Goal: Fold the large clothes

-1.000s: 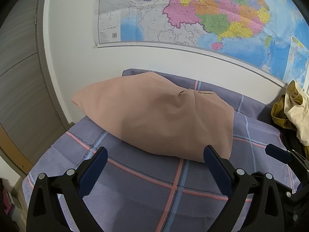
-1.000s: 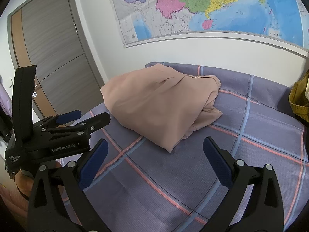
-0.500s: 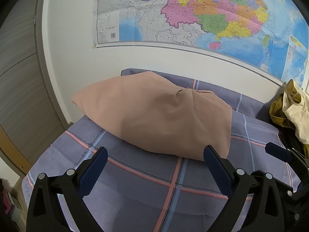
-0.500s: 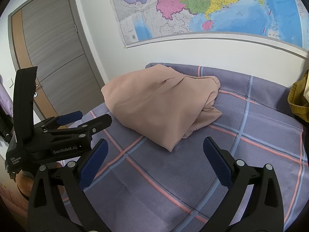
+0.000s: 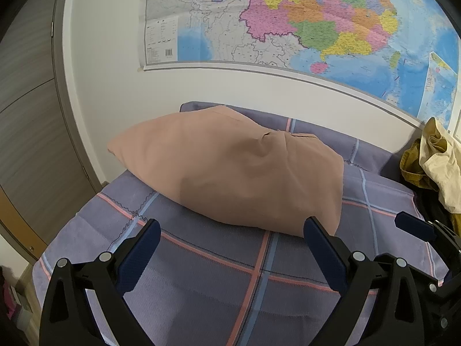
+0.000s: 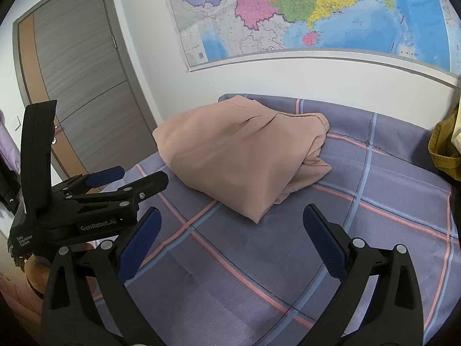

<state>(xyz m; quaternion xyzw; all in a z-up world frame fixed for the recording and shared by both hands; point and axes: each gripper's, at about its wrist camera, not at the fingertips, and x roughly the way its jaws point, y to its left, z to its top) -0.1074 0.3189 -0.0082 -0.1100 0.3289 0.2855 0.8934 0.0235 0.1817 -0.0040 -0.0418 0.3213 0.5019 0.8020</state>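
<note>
A folded pink garment (image 5: 230, 173) lies in a thick bundle at the far side of the purple plaid bed (image 5: 201, 259), near the wall. In the right wrist view the same garment (image 6: 239, 155) shows loose folded layers at its right end. My left gripper (image 5: 230, 225) hovers open just short of the bundle's near edge, with nothing between its fingers. My right gripper (image 6: 230, 216) is also open and empty, a little in front of the bundle's near corner. The left gripper (image 6: 126, 177) also shows at the left of the right wrist view.
A heap of mustard and cream clothes (image 5: 432, 161) sits at the bed's right end. A large wall map (image 5: 288, 20) hangs above the bed. A grey and wood door (image 6: 72, 86) stands to the left. The bed sheet (image 6: 288, 259) stretches flat before the grippers.
Both views shift only slightly; the grippers drift a little and stay open. The pink garment has not moved.
</note>
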